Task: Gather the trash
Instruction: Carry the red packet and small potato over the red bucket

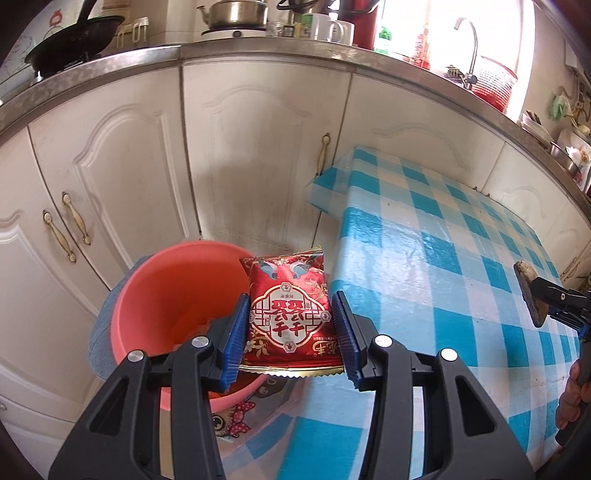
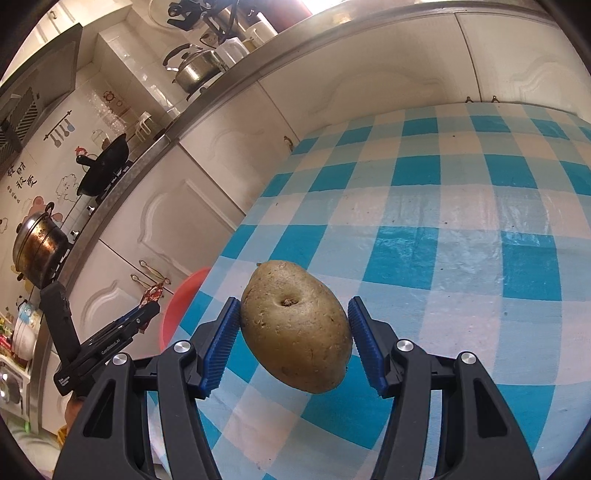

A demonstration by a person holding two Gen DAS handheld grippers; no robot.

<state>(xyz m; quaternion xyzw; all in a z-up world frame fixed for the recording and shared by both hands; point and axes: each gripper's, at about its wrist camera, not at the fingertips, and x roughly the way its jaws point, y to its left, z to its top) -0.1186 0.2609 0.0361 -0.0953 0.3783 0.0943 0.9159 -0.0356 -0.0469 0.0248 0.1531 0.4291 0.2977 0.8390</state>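
Note:
My left gripper (image 1: 290, 336) is shut on a red snack packet (image 1: 290, 314) with gold print, held between the table's edge and the pink plastic bucket (image 1: 162, 295) on the floor. My right gripper (image 2: 293, 339) is shut on a brown potato (image 2: 295, 328), held above the blue-and-white checked tablecloth (image 2: 443, 221). In the left wrist view the right gripper (image 1: 532, 295) with the potato shows at the far right. In the right wrist view the left gripper (image 2: 147, 306) with the packet shows at the lower left, beside the bucket's rim (image 2: 177, 302).
White kitchen cabinets (image 1: 229, 147) stand behind the bucket and the table. The counter above holds a black wok (image 1: 74, 40), a kettle (image 1: 232, 14), mugs and a sink tap (image 1: 469, 48). A cartoon-print mat (image 1: 236, 421) lies under the bucket.

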